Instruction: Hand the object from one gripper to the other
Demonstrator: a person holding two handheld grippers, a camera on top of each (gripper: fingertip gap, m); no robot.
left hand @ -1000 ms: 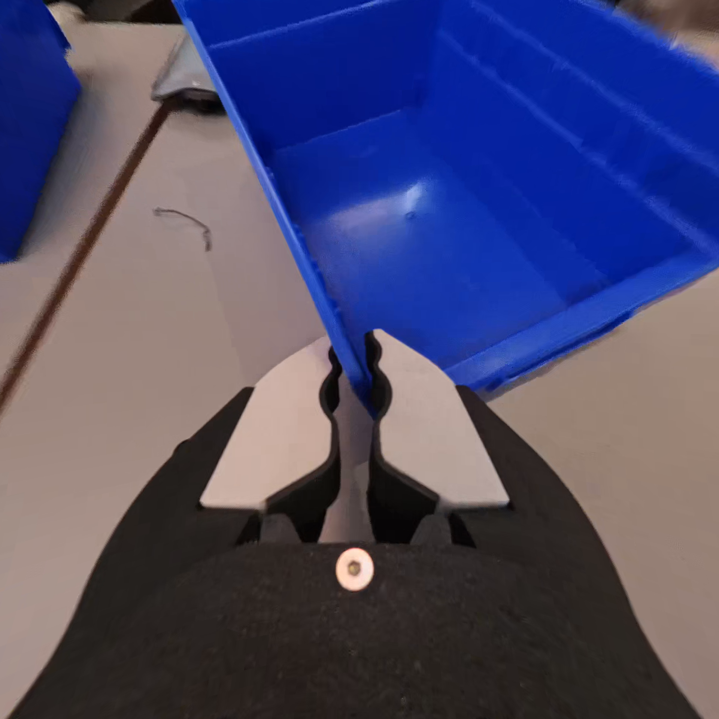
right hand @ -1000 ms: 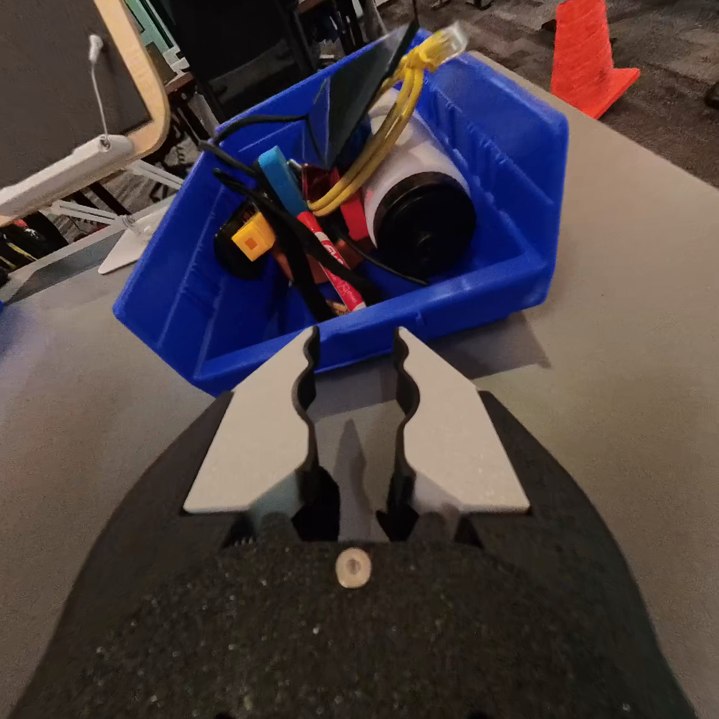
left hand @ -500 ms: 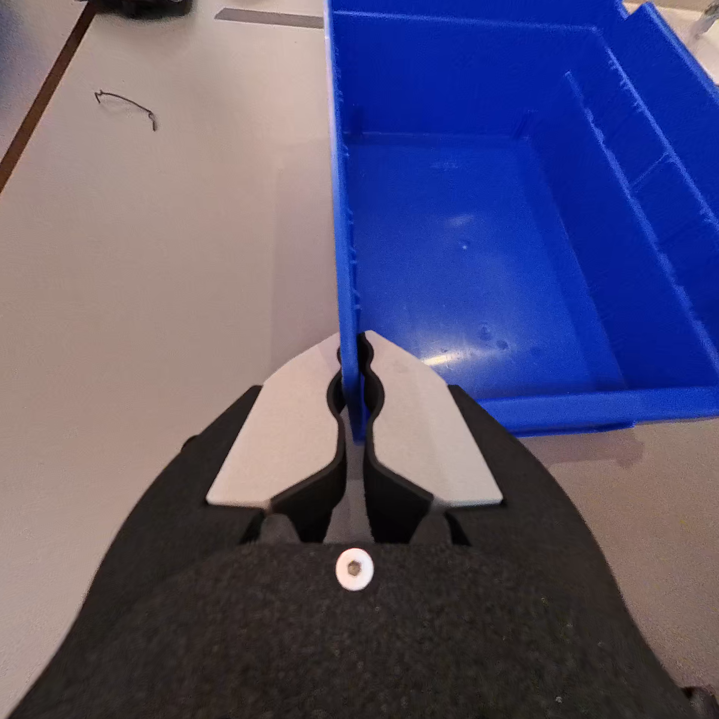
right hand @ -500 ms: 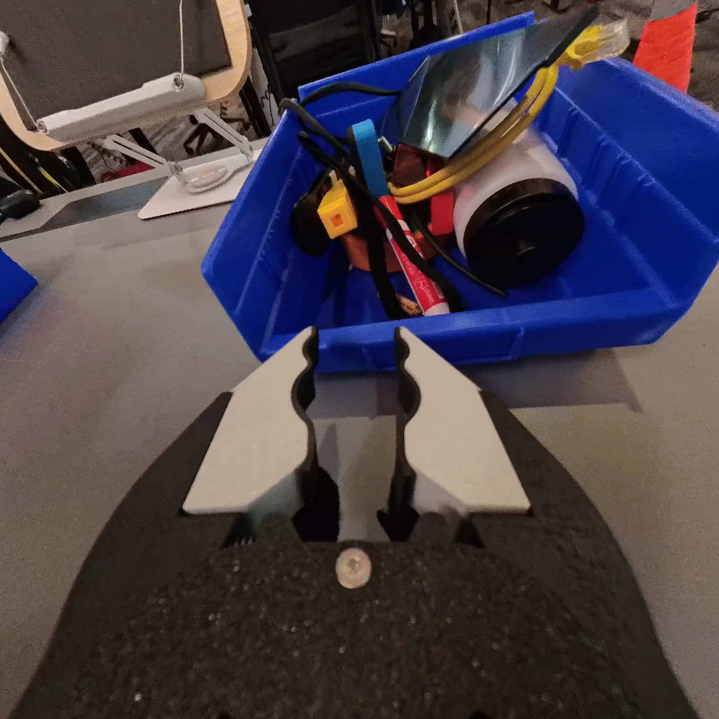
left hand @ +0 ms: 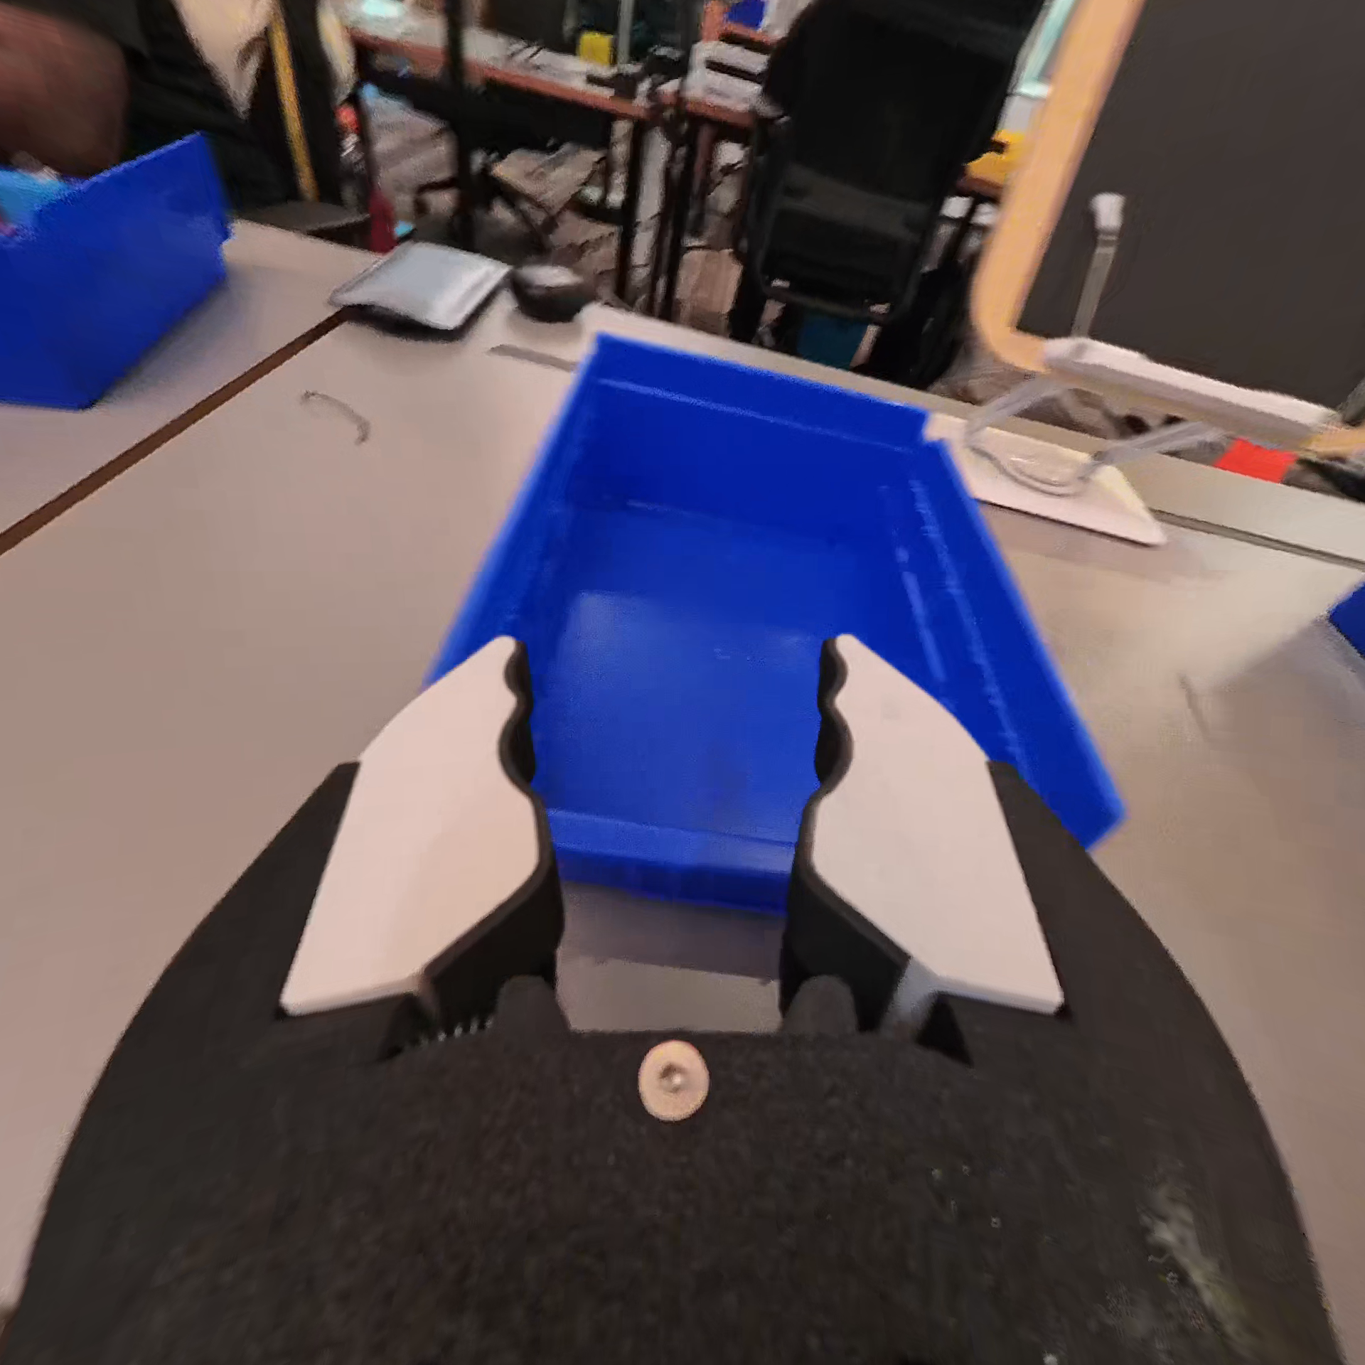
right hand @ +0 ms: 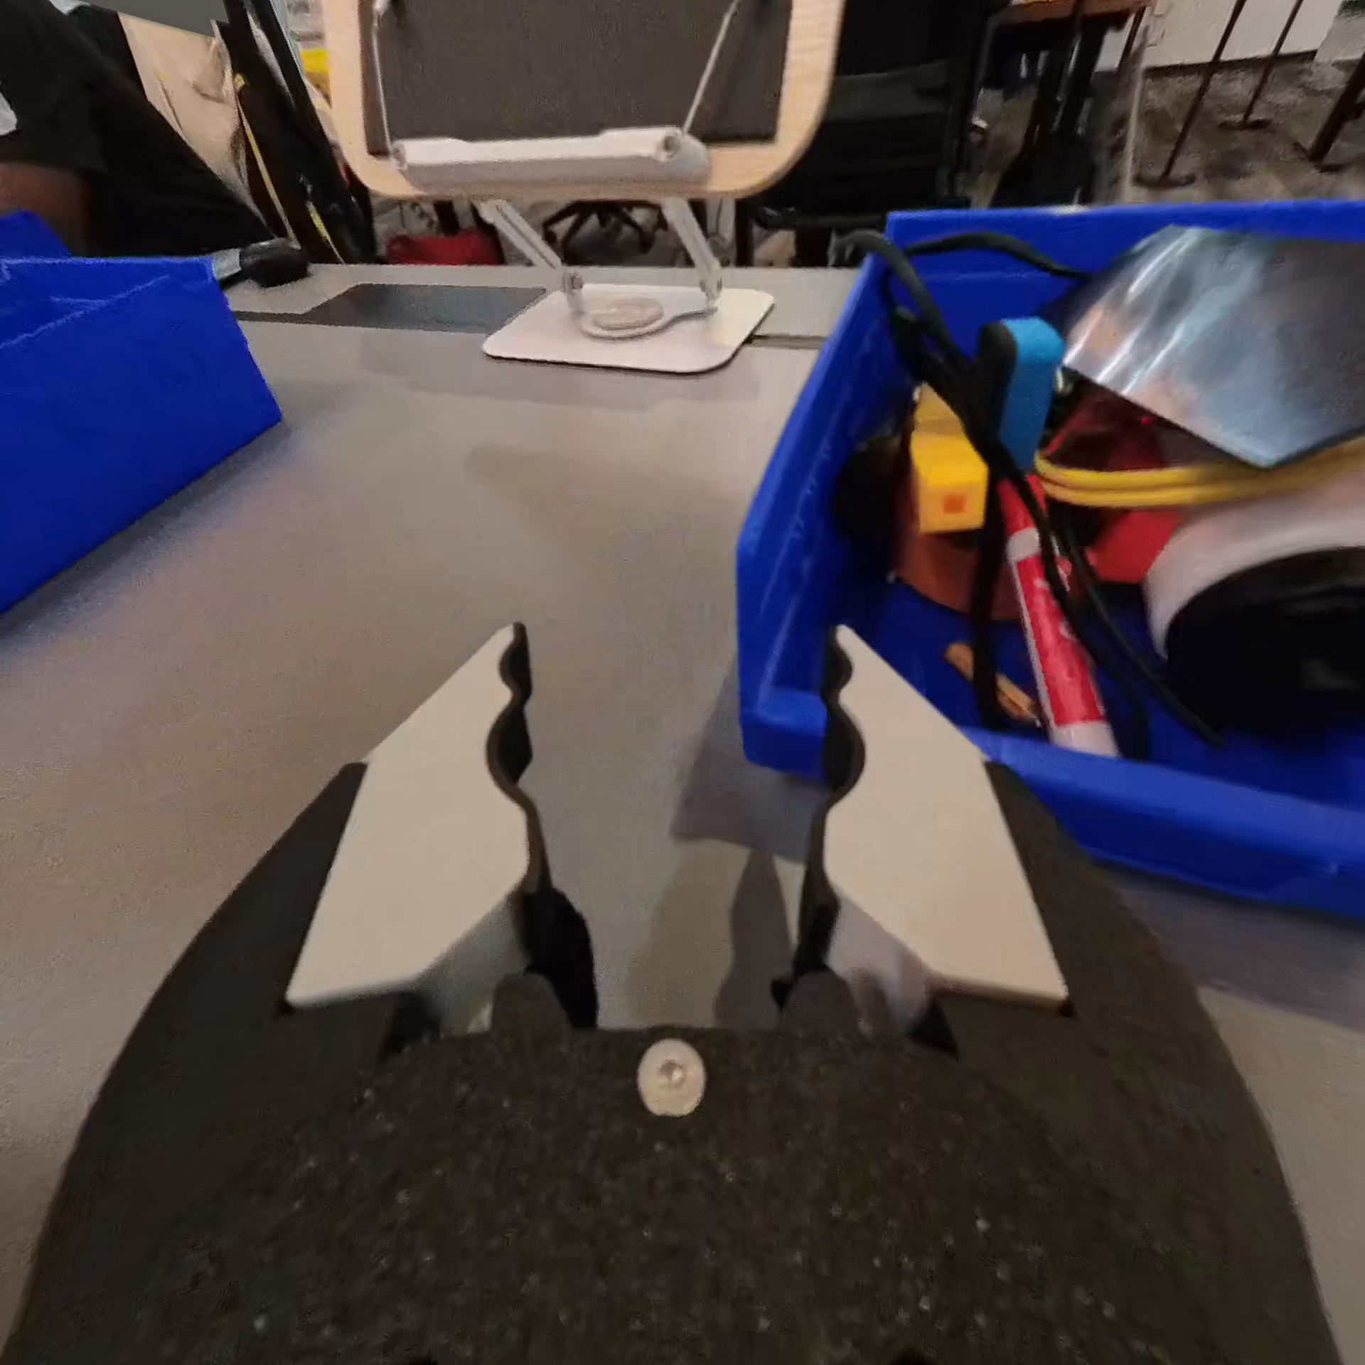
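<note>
We hold the left gripper (left hand: 672, 650) wide and empty before a bare blue bin (left hand: 739, 473). Our right gripper (right hand: 676, 642) — also wide, gripping nothing — sits just left of the full bin (right hand: 798, 517), where a red marker (right hand: 1049, 628), yellow cable (right hand: 1152, 484), blue clip (right hand: 1027, 384) and white roll (right hand: 1248, 546) lie — none yet picked.

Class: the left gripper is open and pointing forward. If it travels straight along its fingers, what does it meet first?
Most likely the empty blue bin: its low near wall lies straight ahead between the left gripper fingers. Height is unclear, so it might pass over the wall into the bin.
</note>
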